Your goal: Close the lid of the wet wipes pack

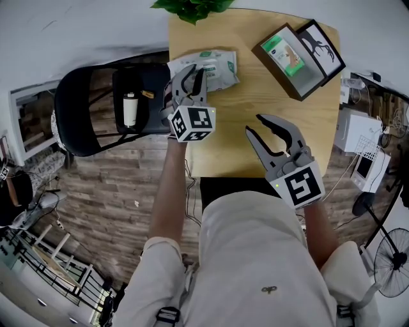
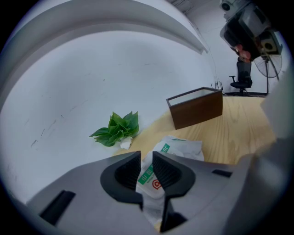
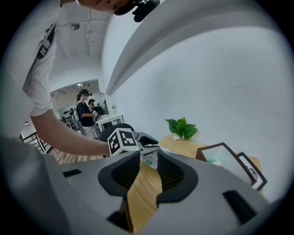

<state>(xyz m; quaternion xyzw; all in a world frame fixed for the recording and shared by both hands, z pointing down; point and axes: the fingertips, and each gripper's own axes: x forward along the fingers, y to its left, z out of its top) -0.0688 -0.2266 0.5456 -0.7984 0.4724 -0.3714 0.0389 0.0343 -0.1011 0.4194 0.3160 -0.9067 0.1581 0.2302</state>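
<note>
The wet wipes pack (image 1: 217, 64), white with green print, lies crumpled at the far left corner of the wooden table (image 1: 243, 150). My left gripper (image 1: 195, 71) is at the pack's near left end. In the left gripper view the pack (image 2: 183, 149) runs into the narrow gap of that gripper (image 2: 146, 158), and both pads press on its printed edge. I cannot make out the lid. My right gripper (image 1: 254, 124) hovers over the table's near middle, jaws apart, nothing between them. In the right gripper view only bare wood shows through this gripper (image 3: 148, 158).
A brown box frame (image 1: 291, 57) and a black picture frame (image 1: 323, 45) lie at the far right of the table. A green plant (image 1: 192, 7) sits at the back edge. A black chair (image 1: 96, 108) holding a white bottle (image 1: 130, 108) stands left of the table.
</note>
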